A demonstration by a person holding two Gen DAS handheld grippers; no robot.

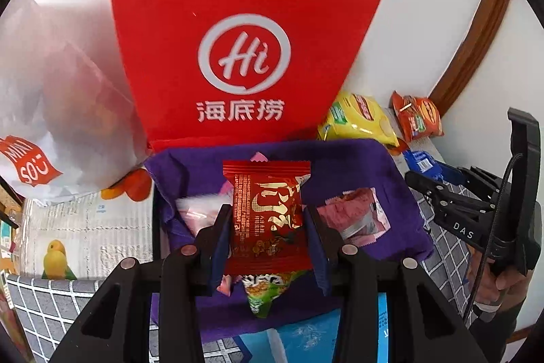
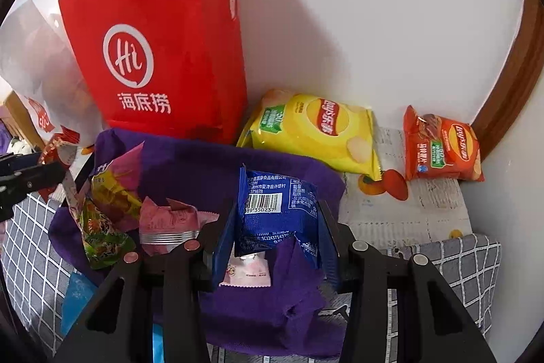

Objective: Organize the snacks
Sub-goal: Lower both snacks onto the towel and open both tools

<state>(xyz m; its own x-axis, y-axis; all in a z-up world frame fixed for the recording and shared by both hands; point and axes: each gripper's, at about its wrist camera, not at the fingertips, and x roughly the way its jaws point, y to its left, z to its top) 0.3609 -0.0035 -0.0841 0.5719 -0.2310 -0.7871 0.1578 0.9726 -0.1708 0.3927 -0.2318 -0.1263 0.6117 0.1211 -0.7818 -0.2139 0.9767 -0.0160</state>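
Left gripper fingers clamp a red foil snack packet; right gripper fingers clamp a blue barcoded snack packet above a purple cloth bag.

red bag: "Hi", "海底捞" | white bag: "MINISO" | yellow chip bag and orange chip bag: "Lay's 乐事" | blue packet: barcode, partly "350237" | right gripper: "DAS"

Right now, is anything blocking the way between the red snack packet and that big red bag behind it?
Nothing visible does. The left gripper holds the red snack packet above the purple cloth, and the red bag stands just beyond. Whether its top is open isn't visible.
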